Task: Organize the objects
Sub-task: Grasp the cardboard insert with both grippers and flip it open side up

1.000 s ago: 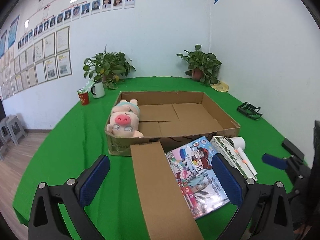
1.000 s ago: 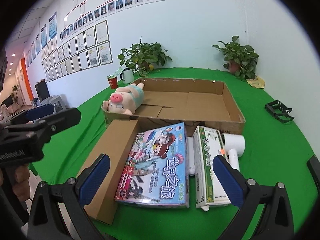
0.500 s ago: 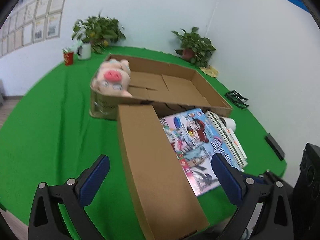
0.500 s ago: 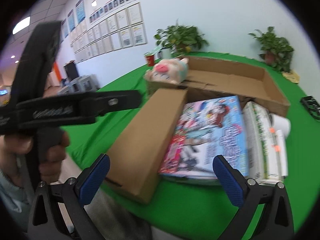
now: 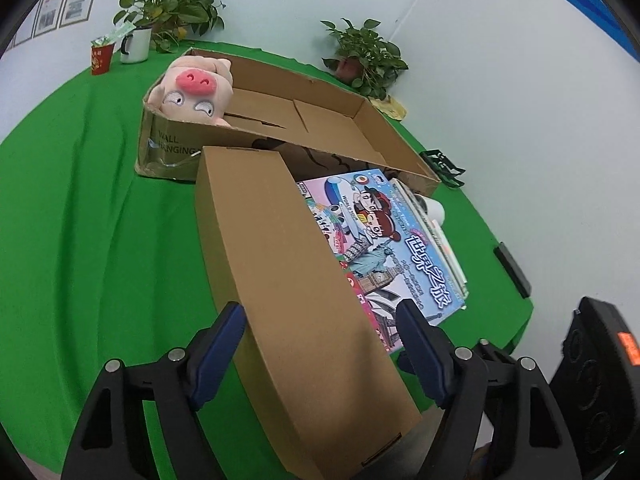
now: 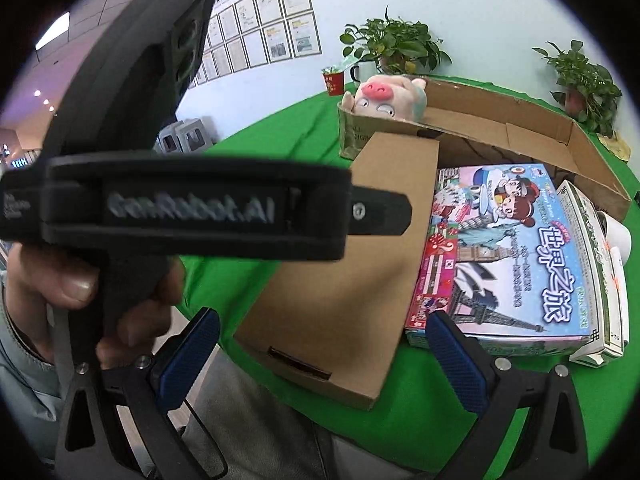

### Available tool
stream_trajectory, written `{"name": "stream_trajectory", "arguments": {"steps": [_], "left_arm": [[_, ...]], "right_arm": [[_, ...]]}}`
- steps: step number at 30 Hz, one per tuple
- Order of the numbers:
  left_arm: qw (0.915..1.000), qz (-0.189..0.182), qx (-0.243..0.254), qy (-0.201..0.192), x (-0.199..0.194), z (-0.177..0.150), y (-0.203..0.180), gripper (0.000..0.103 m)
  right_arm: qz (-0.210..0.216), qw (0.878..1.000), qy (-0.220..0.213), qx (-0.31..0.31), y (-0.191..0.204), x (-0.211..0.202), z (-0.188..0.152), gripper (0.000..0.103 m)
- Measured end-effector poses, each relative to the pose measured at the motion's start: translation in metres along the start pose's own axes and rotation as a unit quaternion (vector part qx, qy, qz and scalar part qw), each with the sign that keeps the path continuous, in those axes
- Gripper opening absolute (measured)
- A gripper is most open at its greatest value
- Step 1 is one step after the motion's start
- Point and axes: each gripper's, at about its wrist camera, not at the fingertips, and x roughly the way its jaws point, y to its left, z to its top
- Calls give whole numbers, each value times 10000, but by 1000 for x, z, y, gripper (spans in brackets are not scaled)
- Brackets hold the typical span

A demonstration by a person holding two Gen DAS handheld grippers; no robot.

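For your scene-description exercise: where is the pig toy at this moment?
In the left wrist view, the pig toy sits upper left, in the near-left corner of the open cardboard tray, its head over the rim, just beyond the long brown box.

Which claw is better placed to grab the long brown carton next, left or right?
Probably left. The left claw already straddles the near end of the long brown carton, jaws just closing, not yet pressing. The right claw hangs open off the table edge.

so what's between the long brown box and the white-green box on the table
The colourful game box lies flat between the long brown box and the white-green box, clearest in the right wrist view.
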Motion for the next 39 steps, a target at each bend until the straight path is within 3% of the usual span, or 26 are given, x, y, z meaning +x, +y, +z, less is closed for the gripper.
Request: {"name": "stream_trajectory", "arguments": {"steps": [2, 6, 8, 13, 20, 23, 26, 29, 32, 35, 39], "left_arm": [[9997, -209, -69, 48, 0, -1, 1, 75], [9996, -252, -40, 77, 2, -4, -1, 75], [9995, -286, -107, 89, 3, -4, 2, 75], [9990, -351, -267, 15, 0, -5, 13, 78], [9969, -306, -731, -20, -6, -6, 38, 81], [9963, -274, -807, -96, -9, -7, 42, 82], [9946, -295, -963, -238, -17, -7, 48, 80], [9957, -229, -867, -227, -19, -5, 45, 74], [9957, -73, -911, -142, -16, -5, 47, 74], [9950, -143, -991, -63, -14, -6, 51, 74], [9965, -46, -829, -29, -11, -6, 41, 69]], "right_arm": [[-77, 9999, 100, -58, 2, 3, -2, 102], [-325, 9992, 228, -96, 3, 6, -9, 102], [-491, 9983, 282, -119, 4, 8, -11, 89], [-522, 9982, 279, -132, 4, 6, -14, 89], [314, 9973, 166, 650, -13, -6, -16, 89], [1090, 9865, 180, 1212, -21, -5, -17, 89], [1487, 9774, 198, 1488, -19, -2, -19, 89], [1655, 9726, 224, 1617, -20, -2, -21, 89], [1782, 9689, 204, 1707, -25, -5, -22, 89], [2016, 9597, 247, 1940, -40, 1, -23, 88], [2093, 9581, 279, 1937, -43, 7, -20, 88]]}}
